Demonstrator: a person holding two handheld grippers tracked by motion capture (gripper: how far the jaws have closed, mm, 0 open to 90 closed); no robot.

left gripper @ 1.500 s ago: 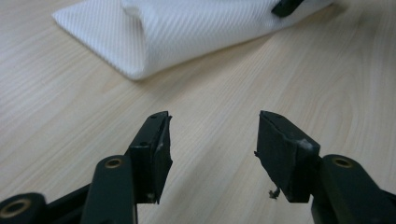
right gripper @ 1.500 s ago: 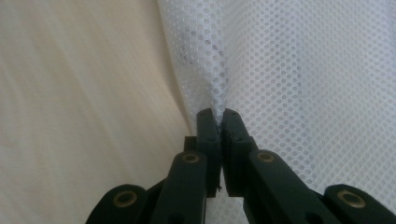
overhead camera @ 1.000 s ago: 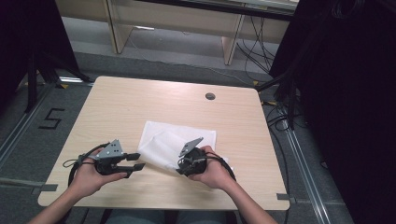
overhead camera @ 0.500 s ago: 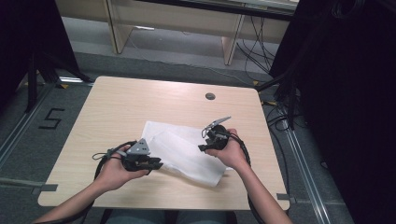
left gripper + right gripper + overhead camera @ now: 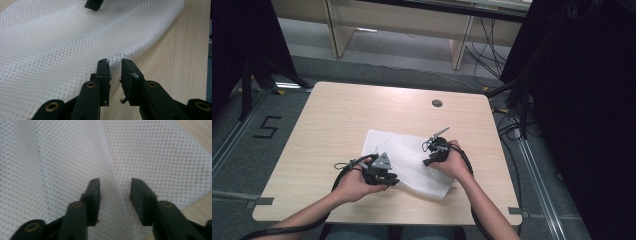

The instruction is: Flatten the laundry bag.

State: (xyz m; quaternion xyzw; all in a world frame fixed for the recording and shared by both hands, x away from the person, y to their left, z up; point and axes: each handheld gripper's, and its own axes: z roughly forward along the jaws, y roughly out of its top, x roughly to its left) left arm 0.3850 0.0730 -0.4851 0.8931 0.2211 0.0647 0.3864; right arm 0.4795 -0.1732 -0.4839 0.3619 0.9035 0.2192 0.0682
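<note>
A white mesh cloth [image 5: 409, 162] lies spread on the light wooden table [image 5: 337, 125], toward its near edge and a little right of the middle. Its weave of small round holes shows the wood through a single layer, and a fold ridge [image 5: 112, 170] runs across it where the layers overlap.

The left hand-held gripper [image 5: 115, 68] sits at the cloth's near left edge, low over the table. Its jaws stand slightly apart with the cloth's edge [image 5: 115, 62] in the narrow gap between them; whether they pinch it cannot be told. In the high view this hand-held gripper [image 5: 384, 175] is held in the person's left hand [image 5: 352, 185].

The right hand-held gripper [image 5: 115, 192] is over the cloth's middle, jaws wide apart on either side of the fold ridge. The person's right hand [image 5: 452, 162] holds it [image 5: 432, 150] tilted downward.

A small round grommet [image 5: 437, 103] sits in the table near the far edge.
</note>
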